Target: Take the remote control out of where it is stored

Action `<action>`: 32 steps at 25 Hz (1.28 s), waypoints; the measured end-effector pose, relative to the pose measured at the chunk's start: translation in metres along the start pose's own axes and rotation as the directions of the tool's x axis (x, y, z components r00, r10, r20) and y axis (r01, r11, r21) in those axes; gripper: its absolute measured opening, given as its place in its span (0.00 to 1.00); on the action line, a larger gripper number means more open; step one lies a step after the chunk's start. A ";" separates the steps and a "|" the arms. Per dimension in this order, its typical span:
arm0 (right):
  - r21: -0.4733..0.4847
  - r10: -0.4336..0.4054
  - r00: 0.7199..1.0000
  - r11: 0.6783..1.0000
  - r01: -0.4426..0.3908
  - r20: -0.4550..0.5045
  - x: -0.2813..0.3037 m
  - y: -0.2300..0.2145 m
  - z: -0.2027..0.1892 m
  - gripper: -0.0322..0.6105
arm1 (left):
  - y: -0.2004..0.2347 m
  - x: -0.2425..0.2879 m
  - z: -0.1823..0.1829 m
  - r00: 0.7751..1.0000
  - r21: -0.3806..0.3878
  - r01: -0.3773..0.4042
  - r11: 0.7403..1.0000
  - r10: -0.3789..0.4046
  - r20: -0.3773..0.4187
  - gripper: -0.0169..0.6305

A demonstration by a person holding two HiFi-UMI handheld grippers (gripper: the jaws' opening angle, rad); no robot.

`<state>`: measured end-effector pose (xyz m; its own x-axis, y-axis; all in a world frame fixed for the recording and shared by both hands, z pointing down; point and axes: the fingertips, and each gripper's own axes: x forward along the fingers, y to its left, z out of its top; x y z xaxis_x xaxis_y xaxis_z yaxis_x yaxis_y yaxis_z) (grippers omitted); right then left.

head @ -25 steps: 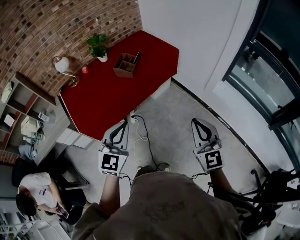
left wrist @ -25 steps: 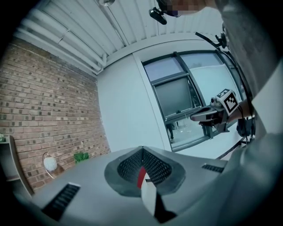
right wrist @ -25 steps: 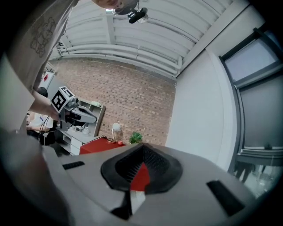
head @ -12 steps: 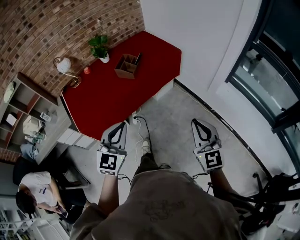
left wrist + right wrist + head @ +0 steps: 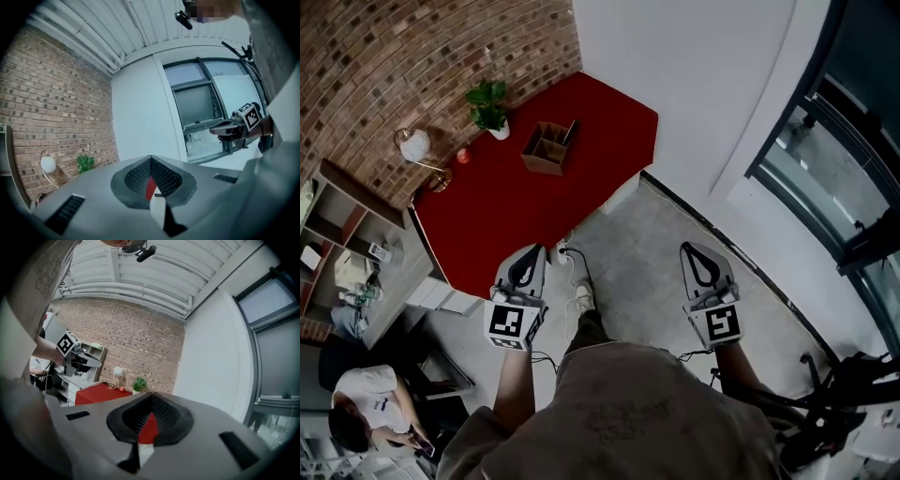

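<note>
The person stands on a grey floor (image 5: 647, 239) a little back from a red table (image 5: 534, 202) that is set against a brick wall (image 5: 403, 56). Each hand holds a gripper out roughly level. The left gripper (image 5: 534, 255) has its jaws pressed together with nothing between them, its tip just over the table's near edge in the head view. The right gripper (image 5: 692, 255) is likewise closed and empty, over bare floor and well apart from the table. On the table a wooden organiser box (image 5: 547, 148) sits near the far side, with a dark slim item (image 5: 572, 127) leaning in its right-hand corner. It is too small to tell whether that is the remote control. A potted plant (image 5: 489, 105), a small red object (image 5: 462, 156) and a lamp (image 5: 414, 145) stand along the wall edge.
</note>
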<state>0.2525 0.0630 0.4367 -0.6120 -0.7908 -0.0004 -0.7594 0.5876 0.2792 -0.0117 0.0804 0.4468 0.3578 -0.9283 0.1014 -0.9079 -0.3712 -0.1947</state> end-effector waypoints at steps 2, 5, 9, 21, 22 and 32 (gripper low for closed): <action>0.000 -0.005 1.000 1.000 0.005 -0.010 0.014 -0.002 0.000 0.07 | 0.011 0.010 0.001 1.000 0.014 0.003 1.000 -0.003 -0.004 0.02; 0.006 -0.006 1.000 1.000 0.006 -0.013 0.033 -0.002 -0.001 0.07 | 0.025 0.018 -0.003 1.000 0.033 0.010 0.999 -0.009 -0.017 0.02; 0.011 0.011 1.000 1.000 -0.011 -0.020 0.059 0.004 -0.005 0.07 | 0.045 0.027 -0.014 0.999 0.027 0.002 1.000 -0.001 -0.039 0.02; -0.008 0.012 0.997 1.000 -0.012 -0.073 0.163 -0.002 -0.002 0.07 | 0.138 0.085 -0.025 0.999 0.030 -0.005 1.000 0.007 -0.047 0.02; -0.013 0.014 0.998 1.000 -0.015 -0.069 0.175 -0.001 0.002 0.07 | 0.147 0.090 -0.024 0.999 0.033 -0.006 0.999 0.008 -0.045 0.02; -0.099 0.044 0.996 0.994 -0.051 -0.071 0.300 0.013 0.020 0.07 | 0.236 0.141 -0.037 0.999 0.068 0.012 0.998 -0.008 -0.051 0.02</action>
<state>0.0552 -0.1631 0.4208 -0.6278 -0.7742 0.0804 -0.7014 0.6074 0.3729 -0.1838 -0.1372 0.4511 0.3536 -0.9229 0.1523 -0.8867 -0.3826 -0.2596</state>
